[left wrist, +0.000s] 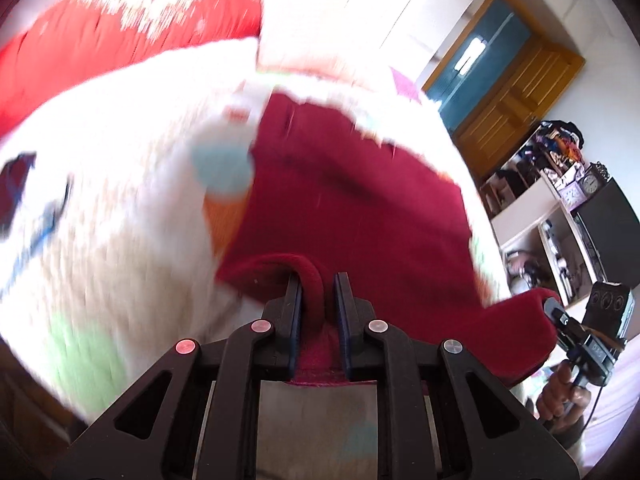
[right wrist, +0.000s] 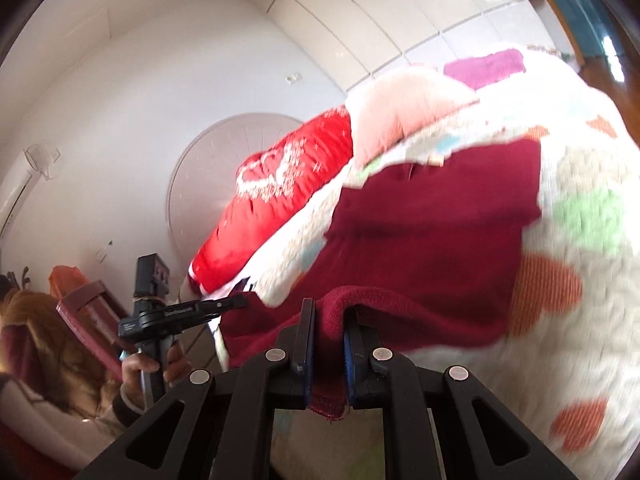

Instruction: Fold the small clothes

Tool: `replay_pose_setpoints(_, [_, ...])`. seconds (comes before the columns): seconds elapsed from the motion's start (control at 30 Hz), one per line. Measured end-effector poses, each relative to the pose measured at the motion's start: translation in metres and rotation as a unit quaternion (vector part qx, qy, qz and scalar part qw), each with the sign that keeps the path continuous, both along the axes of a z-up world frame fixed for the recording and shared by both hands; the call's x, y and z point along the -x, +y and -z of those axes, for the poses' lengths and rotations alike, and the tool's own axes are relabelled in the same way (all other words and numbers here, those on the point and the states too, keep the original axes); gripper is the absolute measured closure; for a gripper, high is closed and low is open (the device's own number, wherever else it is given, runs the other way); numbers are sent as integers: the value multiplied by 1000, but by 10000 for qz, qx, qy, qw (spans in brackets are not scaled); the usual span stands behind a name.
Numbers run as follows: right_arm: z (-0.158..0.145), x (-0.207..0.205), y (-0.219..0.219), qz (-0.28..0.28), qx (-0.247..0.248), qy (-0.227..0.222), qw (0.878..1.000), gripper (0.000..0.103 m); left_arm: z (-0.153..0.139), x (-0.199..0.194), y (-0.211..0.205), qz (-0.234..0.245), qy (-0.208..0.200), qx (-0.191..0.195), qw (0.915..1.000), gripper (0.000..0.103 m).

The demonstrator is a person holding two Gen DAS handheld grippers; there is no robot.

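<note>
Left gripper (left wrist: pixel 317 280) clamped on a rolled hem of the maroon garment (left wrist: pixel 352 200), cloth bunched between the jaws and trailing down behind them. Right gripper (right wrist: pixel 330 312) likewise clamped on another hem of the same garment (right wrist: pixel 432 240), a frayed edge hanging below the jaws. Beyond both sets of jaws, garment spread out and lying on a white blanket (left wrist: pixel 120 208) patterned with green, orange and blue patches. Blurred throughout, so folds and outline hard to read.

Past the garment in the left view: a red pillow (left wrist: pixel 132 40) up and left of the jaws, a pale blue patch just left of the cloth's edge. Far right of the jaws, the garment's other corner pinched by the right gripper, with a hand (left wrist: pixel 560 396) on its handle below. Farther right still, white shelves (left wrist: pixel 536 216) crowded with small items, a dark box beside them, and a wooden door (left wrist: pixel 504 80) with teal panels.

Seen only from the right wrist: left of the jaws, the left gripper gripping the cloth's far corner, hand (right wrist: pixel 152 368) wrapped around its handle; behind it a maroon chair (right wrist: pixel 92 320) draped with brownish fabric. Above the jaws, the red pillow (right wrist: pixel 276 200), a pink pillow (right wrist: pixel 400 116) and a magenta cloth (right wrist: pixel 488 64) at the blanket's far edge. Beyond, a round white headboard (right wrist: pixel 208 184) and plain wall.
</note>
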State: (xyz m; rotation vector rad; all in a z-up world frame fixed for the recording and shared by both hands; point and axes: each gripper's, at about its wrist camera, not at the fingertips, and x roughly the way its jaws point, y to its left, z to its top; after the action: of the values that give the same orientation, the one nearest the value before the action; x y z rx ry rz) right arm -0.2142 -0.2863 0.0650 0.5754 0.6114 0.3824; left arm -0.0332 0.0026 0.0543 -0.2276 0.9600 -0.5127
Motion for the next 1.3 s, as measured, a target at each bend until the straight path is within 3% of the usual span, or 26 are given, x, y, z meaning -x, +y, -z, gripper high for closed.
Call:
replay_pose_setpoints(0.1, [-19,-51,-19,347,205,-190,9990,93,-17,-44,-22,14,-251,9,9997,91])
replay_pose_setpoints(0.13, [-23,-64,-26,436,192,-231,9986,93,-20,-57,-26,-10,-303,10,9995,97])
replay_pose_setpoints(0.27, [-28,-117,-55,816,326,-197,9959,93,-32,-123,-54,-141,-435,53,9989,97])
replay_pose_setpoints(0.47, [-3,-186,-90,1312,489,274,9898,94,-5,-210,-94,-485,-433,-373,9972,97])
replay_pose_setpoints(0.57, [22,-216,-109,1667,574,520,9830,94,17,-233,-99,-568,-333,-539,9964,97])
replay_pose_setpoints(0.7, [72,-245,-136,1709,294,1470,9738,93,36,-244,-94,-214,309,-34,9993,96])
replay_pose_setpoints(0.8, [75,-227,-141,1750,72,1309,9758,83,38,-236,-99,97,392,-105,9991,96])
replay_pose_setpoints(0.83, [74,-221,-141,1744,-19,1256,9766,79,37,-234,-103,225,374,-196,9989,94])
replay_pose_setpoints(0.9, [70,-209,-140,1730,-128,1172,9779,69,38,-232,-115,515,415,-275,9974,72])
replay_pose_setpoints(0.93, [68,-204,-139,1738,-118,1154,9779,68,39,-231,-123,675,472,-294,9962,52])
replay_pose_setpoints(0.97, [66,-202,-138,1727,-103,1143,9783,67,40,-230,-129,728,457,-302,9958,46])
replay_pose_setpoints(1.03, [60,-198,-134,1647,-81,1096,9802,67,41,-229,-143,899,409,-456,9941,46])
replay_pose_setpoints(1.2, [46,-194,-123,1376,77,919,9862,60,55,-228,-176,1190,326,-1335,9833,47])
replay_pose_setpoints(1.23, [44,-194,-120,1330,144,897,9870,59,59,-226,-182,1293,325,-1500,9797,55])
replay_pose_setpoints(1.27, [43,-194,-117,1292,222,884,9874,59,61,-224,-187,1355,287,-1638,9767,79])
replay_pose_setpoints(1.3, [43,-194,-114,1273,300,881,9875,59,63,-223,-190,1418,270,-1774,9735,89])
